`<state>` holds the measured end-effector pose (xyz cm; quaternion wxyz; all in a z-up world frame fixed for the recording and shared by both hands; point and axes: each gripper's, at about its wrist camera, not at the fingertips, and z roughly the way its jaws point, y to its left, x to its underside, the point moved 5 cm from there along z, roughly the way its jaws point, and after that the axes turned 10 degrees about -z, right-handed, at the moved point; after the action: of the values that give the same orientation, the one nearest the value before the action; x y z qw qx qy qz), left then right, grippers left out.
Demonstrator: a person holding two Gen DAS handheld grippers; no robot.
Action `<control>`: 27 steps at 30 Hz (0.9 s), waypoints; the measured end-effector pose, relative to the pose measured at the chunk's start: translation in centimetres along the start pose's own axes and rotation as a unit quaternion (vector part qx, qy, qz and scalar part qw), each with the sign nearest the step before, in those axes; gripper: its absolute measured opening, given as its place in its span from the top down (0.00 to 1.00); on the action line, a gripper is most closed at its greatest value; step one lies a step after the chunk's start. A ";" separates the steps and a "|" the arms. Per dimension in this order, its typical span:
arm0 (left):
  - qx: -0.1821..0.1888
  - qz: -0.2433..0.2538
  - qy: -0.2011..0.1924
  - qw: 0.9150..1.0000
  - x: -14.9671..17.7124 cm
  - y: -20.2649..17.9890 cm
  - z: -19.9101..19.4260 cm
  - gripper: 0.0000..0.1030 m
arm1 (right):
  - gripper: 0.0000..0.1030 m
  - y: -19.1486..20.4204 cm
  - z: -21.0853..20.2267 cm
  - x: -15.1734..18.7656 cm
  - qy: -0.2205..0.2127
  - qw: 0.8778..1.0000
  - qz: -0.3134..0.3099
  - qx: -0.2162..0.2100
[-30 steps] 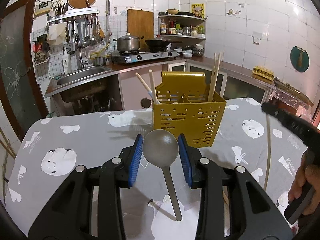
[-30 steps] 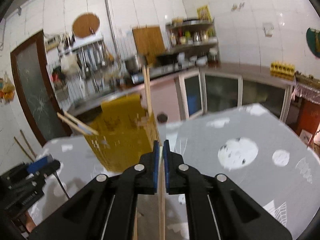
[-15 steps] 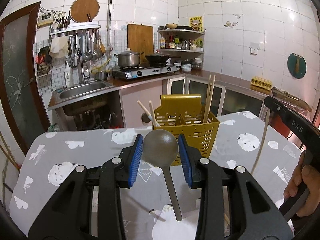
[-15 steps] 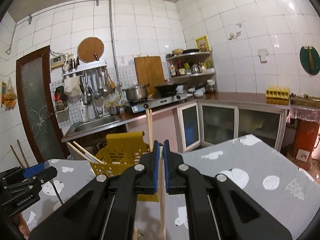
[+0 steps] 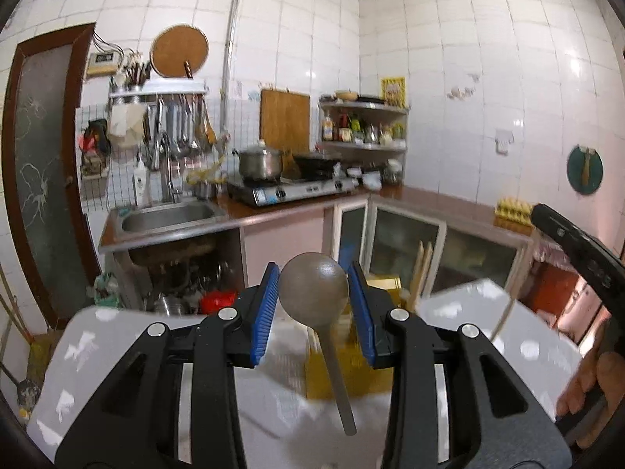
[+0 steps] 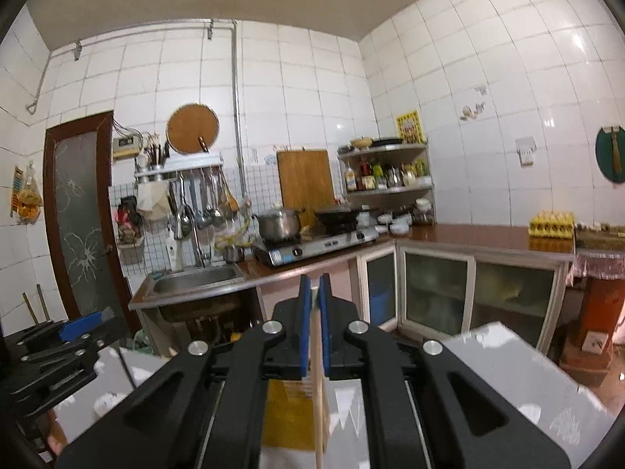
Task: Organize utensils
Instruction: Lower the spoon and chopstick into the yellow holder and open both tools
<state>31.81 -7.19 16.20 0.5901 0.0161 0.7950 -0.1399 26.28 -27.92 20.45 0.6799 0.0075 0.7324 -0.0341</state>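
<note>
Below both jaws, the yellow caddy (image 5: 347, 371) is seen on the counter. Left gripper (image 5: 313, 305) is clamped across the grey spoon (image 5: 314, 285) bowl: stiff, probably slippery. Right gripper (image 6: 315, 328) is pinched on a light chopstick (image 6: 319, 410), mid-shaft.

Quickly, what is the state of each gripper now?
Left gripper: closed on the spoon by its bowl.
Right gripper: closed on a chopstick.
</note>
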 end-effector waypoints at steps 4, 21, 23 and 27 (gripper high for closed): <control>-0.012 0.003 -0.029 0.999 -3.1 -0.4 1.8 0.66 | 0.95 0.4 1.3 -3.7 -0.017 1.000 -0.005 -0.003; -0.038 0.019 0.017 0.999 2.4 -0.9 14.3 0.65 | 0.95 1.0 12.6 1.8 0.031 1.000 0.000 -0.002; -0.039 0.013 0.027 0.999 3.0 -0.3 14.6 0.65 | 0.95 0.7 13.3 3.6 0.055 0.998 0.005 -0.010; -0.037 -0.003 0.027 0.999 2.6 0.7 13.0 0.36 | 0.90 0.0 13.2 5.2 0.091 0.996 0.006 -0.014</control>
<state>43.26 -10.06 10.16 0.5679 -0.0045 0.8154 -0.1122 39.05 -28.91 14.27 0.6104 0.0052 0.7919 -0.0192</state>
